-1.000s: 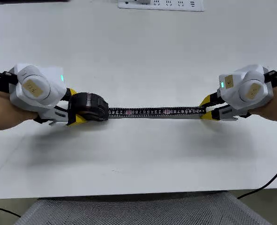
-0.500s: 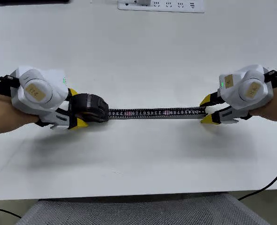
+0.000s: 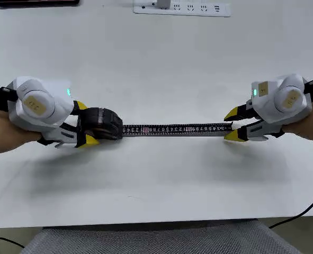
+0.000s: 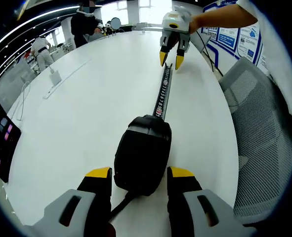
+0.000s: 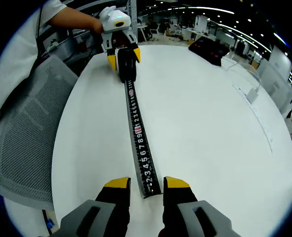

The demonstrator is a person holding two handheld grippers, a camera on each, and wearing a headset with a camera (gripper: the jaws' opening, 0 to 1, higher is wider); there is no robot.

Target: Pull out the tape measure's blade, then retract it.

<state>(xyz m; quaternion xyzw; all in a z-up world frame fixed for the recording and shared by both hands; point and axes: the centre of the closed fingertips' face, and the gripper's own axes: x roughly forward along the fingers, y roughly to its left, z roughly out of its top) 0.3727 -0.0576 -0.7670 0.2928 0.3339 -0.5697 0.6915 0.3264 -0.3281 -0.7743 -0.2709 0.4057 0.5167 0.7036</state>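
the tape measure (image 3: 100, 123) lies on the white worktop (image 3: 156, 63) at the left, its black case held in the left tongs (image 3: 85, 129). the yellow-tipped jaws are clenched on the case's two sides. in the left gripper view the case (image 4: 142, 153) sits between the tips of the left tongs (image 4: 140, 174), touching both.

the blade (image 3: 177, 128) is drawn out from the case toward the right and lies straight and flat along the worktop, printed numbers facing up. its free end reaches the right tongs (image 3: 231, 124). these stand released, one yellow tip on the far side of the blade end and one on the near side. in the right gripper view the blade (image 5: 137, 128) runs away to the case (image 5: 127, 61), and its end lies between the tips of the right tongs (image 5: 146, 183). bare worktop shows between the blade and the left-hand tip, while the other tip sits just beside the blade's edge.

each pair of tongs shows at the far end of the blade in the other's view: the right tongs (image 4: 171, 58) and the left tongs (image 5: 122, 58).

a white power strip (image 3: 181, 7) lies at the far edge of the worktop. a grey mesh chair (image 3: 161, 241) stands at the near edge, and a black cable (image 3: 304, 209) hangs off the near right corner.
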